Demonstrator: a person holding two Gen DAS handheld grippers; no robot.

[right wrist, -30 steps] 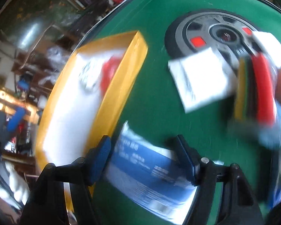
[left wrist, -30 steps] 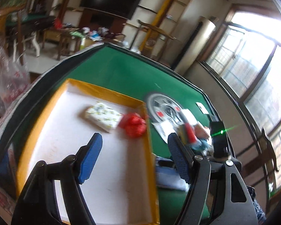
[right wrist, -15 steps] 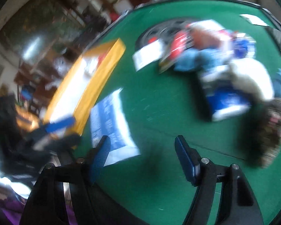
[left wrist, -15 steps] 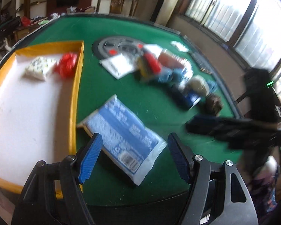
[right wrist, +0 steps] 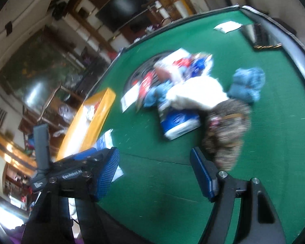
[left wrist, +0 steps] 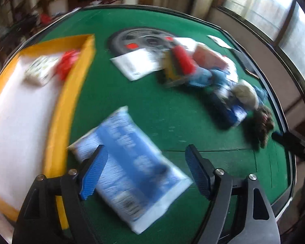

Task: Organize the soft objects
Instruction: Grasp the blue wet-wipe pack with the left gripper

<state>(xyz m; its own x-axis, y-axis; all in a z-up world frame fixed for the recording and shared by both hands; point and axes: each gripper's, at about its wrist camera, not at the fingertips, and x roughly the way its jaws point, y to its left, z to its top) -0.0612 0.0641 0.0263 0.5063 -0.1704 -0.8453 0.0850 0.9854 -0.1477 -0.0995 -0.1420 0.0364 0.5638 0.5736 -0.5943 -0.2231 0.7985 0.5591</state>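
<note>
A blue-and-white soft packet (left wrist: 128,162) lies flat on the green table, beside the yellow tray (left wrist: 71,93). My left gripper (left wrist: 145,162) hangs over it. Its jaws are opening with the packet below and between them, and the pads do not press on it. In the tray lie a patterned white packet (left wrist: 40,71) and a red soft thing (left wrist: 67,65). My right gripper (right wrist: 155,162) is open over bare felt, with a brown speckled soft thing (right wrist: 225,130) just beyond its right finger. Behind that are a white fluffy thing (right wrist: 195,93), a blue fluffy thing (right wrist: 248,81) and another blue packet (right wrist: 179,122).
A grey round disc (left wrist: 140,40) sits in the table's middle under a white sheet (left wrist: 138,63) and a mixed pile (left wrist: 183,65). A white card (right wrist: 226,27) lies near the far rim. The table's dark raised edge (right wrist: 294,40) curves along the right.
The left view swung from the tray to above the blue-and-white packet, and its jaws spread wider. The right gripper left that packet and swung right towards the pile and the brown thing.
</note>
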